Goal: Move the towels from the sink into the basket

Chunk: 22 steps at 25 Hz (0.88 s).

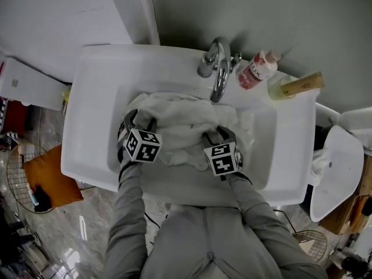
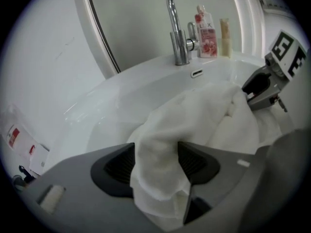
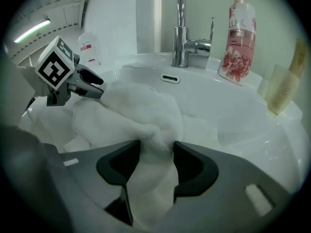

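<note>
- White towels (image 1: 180, 127) lay heaped in the sink (image 1: 87, 115), the heap stretching side to side beneath the faucet (image 1: 220, 77).
- The left gripper (image 2: 155, 161) and right gripper (image 3: 156, 154) both pointed down into the heap, equally near. Each had its jaws spread wide astride a fold, not clamped.
- The basin was glossy white, with a pink bottle (image 1: 256, 70) on its rim and a marbled floor (image 1: 87, 225) below.

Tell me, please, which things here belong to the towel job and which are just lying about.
Job: towels, sink, left gripper, right gripper.
Lying about: faucet, pink bottle, brush.
</note>
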{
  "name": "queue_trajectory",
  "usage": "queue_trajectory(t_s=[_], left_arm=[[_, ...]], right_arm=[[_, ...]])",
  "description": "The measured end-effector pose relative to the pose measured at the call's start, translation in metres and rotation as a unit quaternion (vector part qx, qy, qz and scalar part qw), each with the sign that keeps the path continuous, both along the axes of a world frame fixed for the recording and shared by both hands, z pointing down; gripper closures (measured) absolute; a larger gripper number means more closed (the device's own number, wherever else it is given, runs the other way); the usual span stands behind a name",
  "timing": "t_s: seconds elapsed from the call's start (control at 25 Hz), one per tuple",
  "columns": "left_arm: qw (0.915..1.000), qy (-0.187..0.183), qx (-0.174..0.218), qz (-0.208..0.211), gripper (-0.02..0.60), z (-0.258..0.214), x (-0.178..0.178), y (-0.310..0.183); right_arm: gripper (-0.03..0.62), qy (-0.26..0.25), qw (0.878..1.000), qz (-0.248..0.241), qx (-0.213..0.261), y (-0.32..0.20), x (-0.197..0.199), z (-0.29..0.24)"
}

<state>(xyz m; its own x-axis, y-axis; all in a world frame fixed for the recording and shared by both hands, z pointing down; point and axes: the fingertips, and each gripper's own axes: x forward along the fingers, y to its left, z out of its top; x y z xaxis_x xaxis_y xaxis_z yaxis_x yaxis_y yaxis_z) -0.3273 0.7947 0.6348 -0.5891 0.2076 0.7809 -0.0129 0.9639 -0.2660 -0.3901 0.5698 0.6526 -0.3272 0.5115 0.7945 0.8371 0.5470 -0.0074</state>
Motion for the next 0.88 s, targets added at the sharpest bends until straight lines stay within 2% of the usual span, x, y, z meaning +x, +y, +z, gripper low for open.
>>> queue_trajectory(t_s=[0.4, 0.52, 0.68, 0.88], left_arm=[[0.9991, 0.034, 0.026, -0.003, 0.284, 0.031, -0.012, 0.002], [0.9986, 0.04, 0.034, 0.0, 0.341, 0.034, -0.014, -0.001], [0.9987, 0.046, 0.02, 0.009, 0.413, 0.036, -0.012, -0.007], [0.9985, 0.052, 0.013, 0.011, 0.444, 0.034, -0.01, -0.01]], right_arm=[[0.396, 0.023, 1.0, -0.006, 0.001, 0.013, -0.004, 0.019], [0.399, 0.022, 1.0, -0.007, 0.0, 0.016, -0.006, 0.021], [0.432, 0.03, 0.999, -0.017, -0.009, 0.02, -0.002, 0.021], [0.494, 0.021, 0.999, -0.025, -0.017, 0.019, 0.0, 0.015]])
